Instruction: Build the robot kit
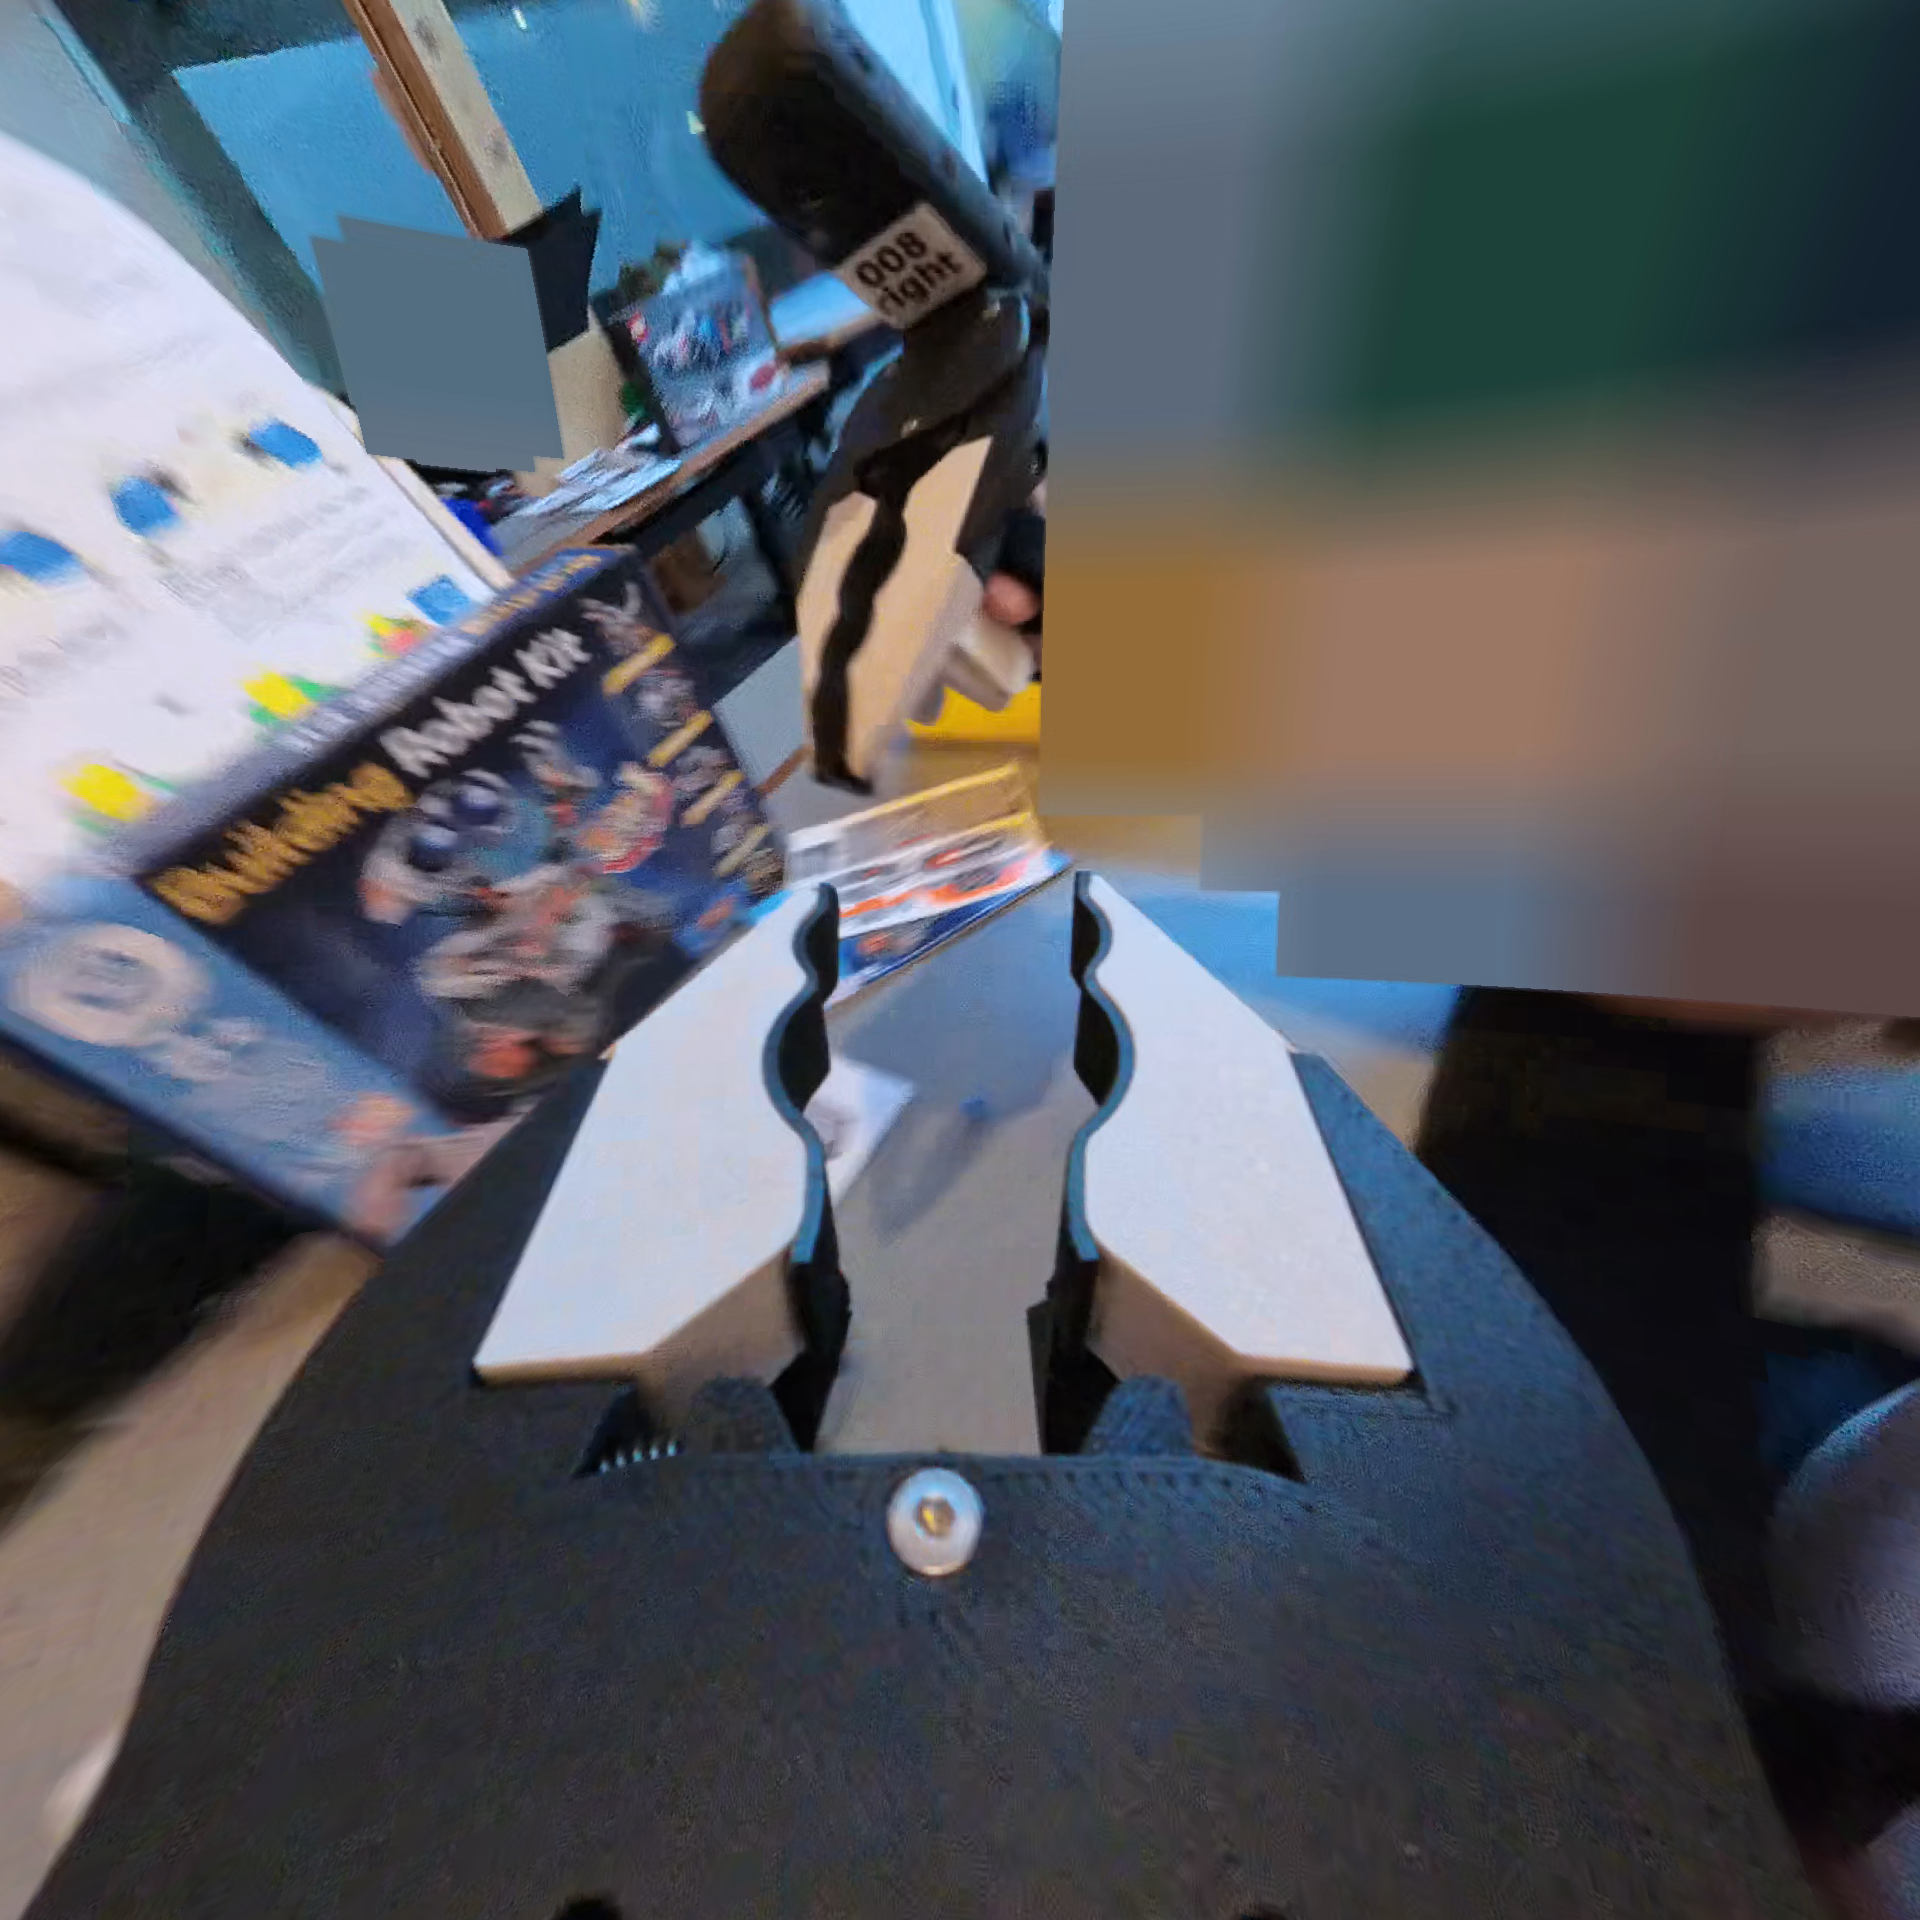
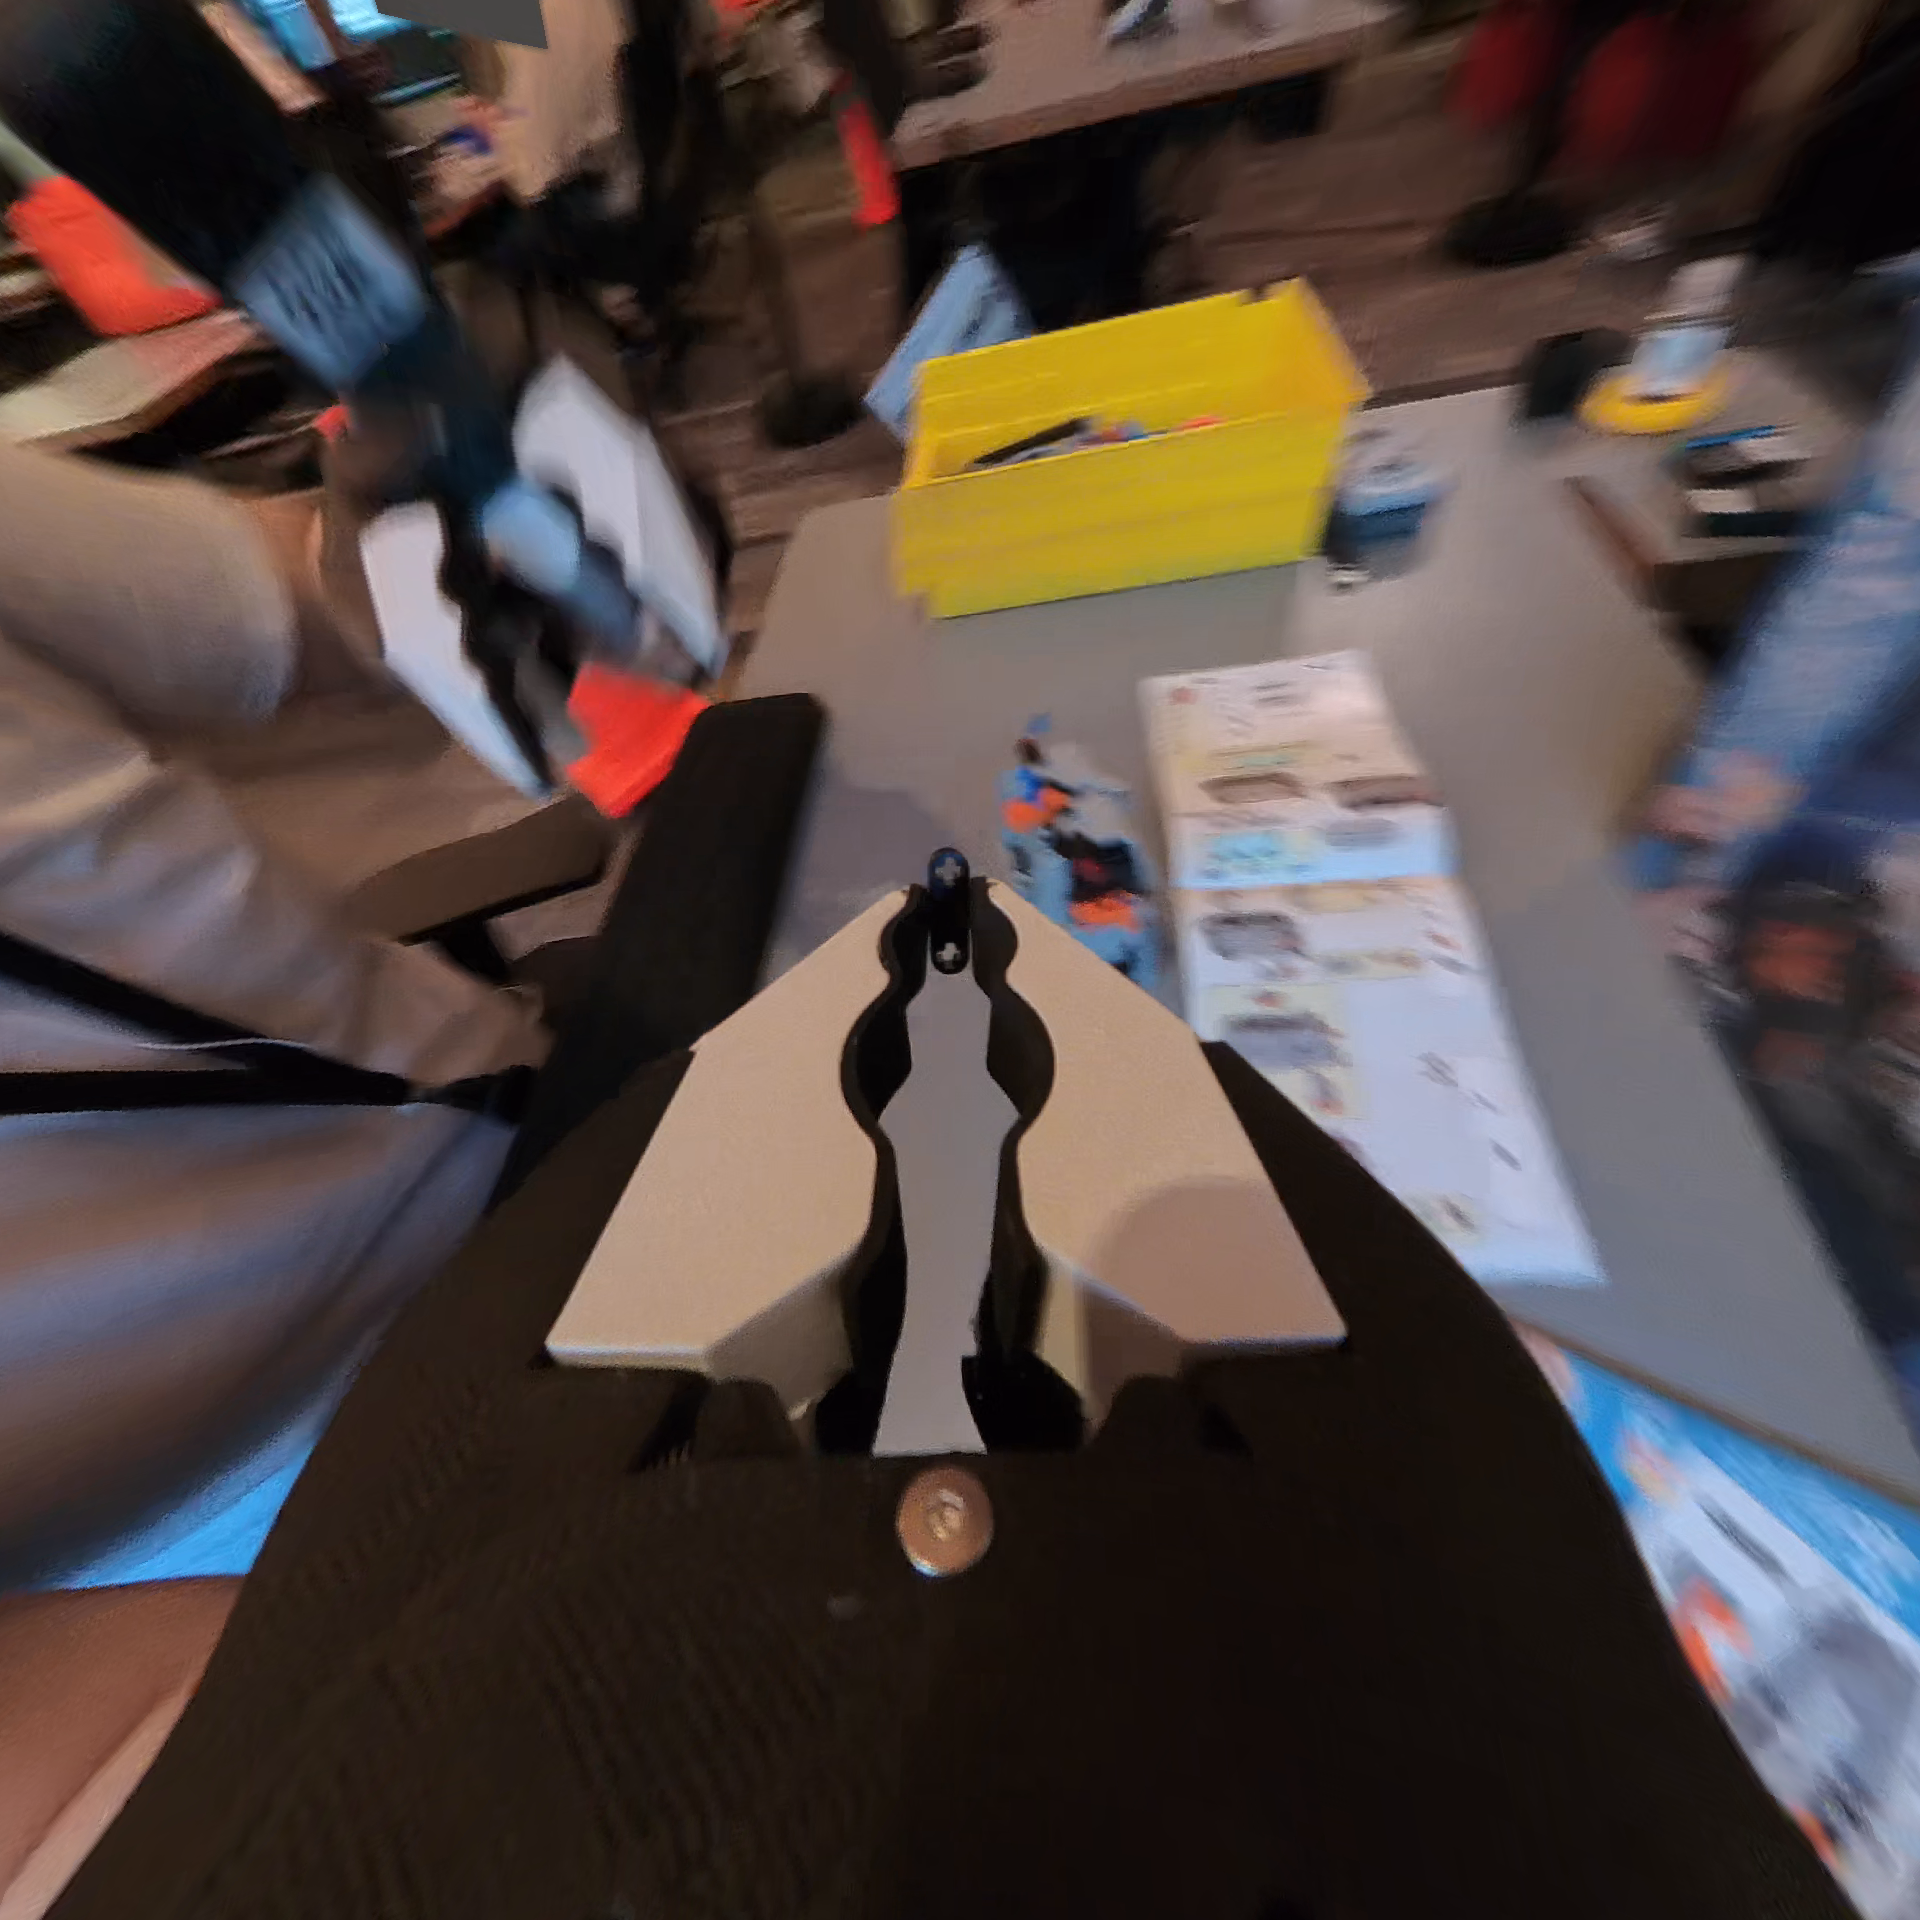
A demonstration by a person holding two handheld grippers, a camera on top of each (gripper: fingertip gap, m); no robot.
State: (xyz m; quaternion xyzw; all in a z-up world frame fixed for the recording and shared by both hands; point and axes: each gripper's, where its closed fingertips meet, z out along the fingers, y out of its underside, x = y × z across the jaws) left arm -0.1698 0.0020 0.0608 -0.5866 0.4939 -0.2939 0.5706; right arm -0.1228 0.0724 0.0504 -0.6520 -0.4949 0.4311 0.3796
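My right gripper [image 2: 948, 914] is shut on a small dark blue beam piece [image 2: 948, 883] with cross-shaped holes, pinched upright at the fingertips above a grey table [image 2: 1455, 623]. A partly built blue, orange and black brick model [image 2: 1081, 831] stands just right of the tips. My left gripper [image 1: 954, 914] is open and empty, raised and tilted, pointing over a grey surface. A dark blue kit box [image 1: 457, 831] lies to its left. The right gripper also shows far off in the left wrist view [image 1: 914, 416], and the left gripper shows blurred at upper left of the right wrist view [image 2: 520, 582].
A yellow bin [image 2: 1122, 457] of loose parts stands at the table's far side. An instruction sheet [image 2: 1340, 935] lies right of the model. A boxed set [image 2: 1787, 1621] is at lower right. A black chair back [image 2: 707, 831] and a person's light trousers [image 2: 208, 831] are on the left. My hands' fingertips stand some 9 cm from each other.
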